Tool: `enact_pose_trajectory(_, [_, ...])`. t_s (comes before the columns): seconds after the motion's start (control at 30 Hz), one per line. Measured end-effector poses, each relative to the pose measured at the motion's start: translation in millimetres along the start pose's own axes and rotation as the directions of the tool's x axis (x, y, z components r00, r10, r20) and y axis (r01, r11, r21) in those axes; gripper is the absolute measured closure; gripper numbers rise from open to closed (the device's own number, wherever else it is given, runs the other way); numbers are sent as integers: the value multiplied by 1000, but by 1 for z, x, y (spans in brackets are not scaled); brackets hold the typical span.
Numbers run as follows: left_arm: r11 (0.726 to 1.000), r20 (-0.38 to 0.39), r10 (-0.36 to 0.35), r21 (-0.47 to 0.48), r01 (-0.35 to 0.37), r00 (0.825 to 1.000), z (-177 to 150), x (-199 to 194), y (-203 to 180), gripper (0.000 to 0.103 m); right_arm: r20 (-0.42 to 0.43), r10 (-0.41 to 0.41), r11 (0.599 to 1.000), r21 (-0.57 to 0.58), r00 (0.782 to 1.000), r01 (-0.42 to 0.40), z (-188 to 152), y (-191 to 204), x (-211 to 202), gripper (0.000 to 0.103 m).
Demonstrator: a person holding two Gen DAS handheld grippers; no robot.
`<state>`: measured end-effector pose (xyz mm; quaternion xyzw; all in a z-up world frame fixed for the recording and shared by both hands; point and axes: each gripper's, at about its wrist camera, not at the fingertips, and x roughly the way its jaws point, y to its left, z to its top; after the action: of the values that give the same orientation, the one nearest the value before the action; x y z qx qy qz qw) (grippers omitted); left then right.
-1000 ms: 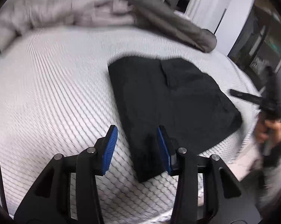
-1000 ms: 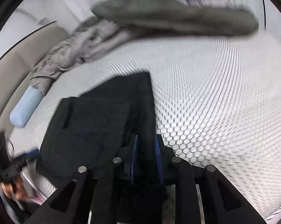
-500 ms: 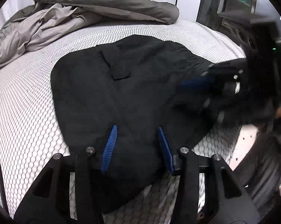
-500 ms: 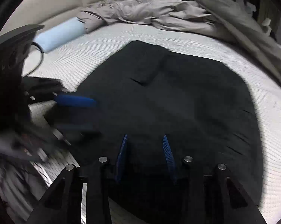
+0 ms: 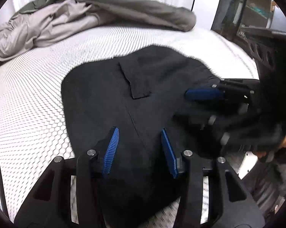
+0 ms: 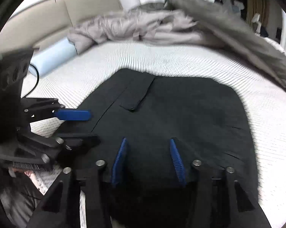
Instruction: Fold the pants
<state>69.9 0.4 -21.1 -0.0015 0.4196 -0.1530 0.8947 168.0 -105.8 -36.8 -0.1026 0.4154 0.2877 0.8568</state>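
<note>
The black pants [image 5: 108, 95] lie folded flat on the white mattress [image 5: 25, 95], a back pocket flap [image 5: 135, 81] facing up. They also show in the right wrist view [image 6: 181, 114]. My left gripper [image 5: 139, 138] is open and empty, its blue pads just above the near edge of the pants. My right gripper [image 6: 147, 150] is open and empty over the near part of the pants. The right gripper also shows at the right of the left wrist view [image 5: 205, 102], and the left gripper at the left of the right wrist view [image 6: 76, 125].
A rumpled grey duvet [image 5: 66, 20] lies along the far side of the mattress [image 6: 162, 60]. A light blue bolster [image 6: 53, 57] lies by the beige headboard [image 6: 47, 19]. A dark shelf unit [image 5: 257, 19] stands beyond the bed's right edge.
Both grippers swung in over the pants from the sides. The right gripper, nearly shut a second ago, has opened wide. The pants have not moved.
</note>
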Motion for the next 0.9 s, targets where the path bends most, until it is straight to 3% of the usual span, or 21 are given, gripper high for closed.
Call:
enact_pose_trajectory(0.13, [1000,14,-25,10,25,1000,-8,-7,9,60,-39,-96,991,-101,995,91,-4,-4,7,47])
enact_pose_trajectory(0.23, [1000,23,-9,12,8,1000,-22,-17,18,58,-7,-292,948,-137,956,288,-20,-26,-13,49])
enact_pose_trajectory(0.27, [1000,24,-10,4,10,1000,-25,-19,19,58,-13,-328,939,-116,945,324,-26,-35,-16,39])
enact_pose_trajectory(0.3, [1000,22,-2,-2,2,1000,-23,-19,18,57,-26,-308,949,-77,951,306,-29,-43,-19,35])
enact_pose_trajectory(0.37, [1000,11,20,-8,-20,1000,-19,-20,17,58,-29,-246,969,11,969,246,-25,-52,-23,35])
enact_pose_trajectory(0.47, [999,46,18,-30,-17,999,-13,-38,17,57,64,-223,975,26,973,222,-12,-40,-42,36])
enact_pose_trajectory(0.53, [998,73,42,-49,-39,996,2,-40,21,57,87,-133,991,28,987,131,1,-26,-44,36])
enact_pose_trajectory(0.6, [994,35,75,-81,-72,997,13,-25,32,56,77,-60,998,18,995,59,16,-12,-28,36])
enact_pose_trajectory(0.67, [993,-26,61,-100,-64,998,12,-4,41,56,12,-31,999,-16,999,32,21,-1,-5,36])
enact_pose_trajectory(0.77, [996,-26,58,-73,-60,998,12,5,46,52,-84,-83,995,-69,993,77,22,3,33,36])
enact_pose_trajectory(0.83, [995,-23,58,-79,-60,998,9,0,50,52,-84,-133,989,-69,988,127,19,-3,29,36])
enact_pose_trajectory(0.9, [994,-22,59,-90,-61,998,4,-3,55,51,-77,-210,974,-96,975,203,5,-16,9,48])
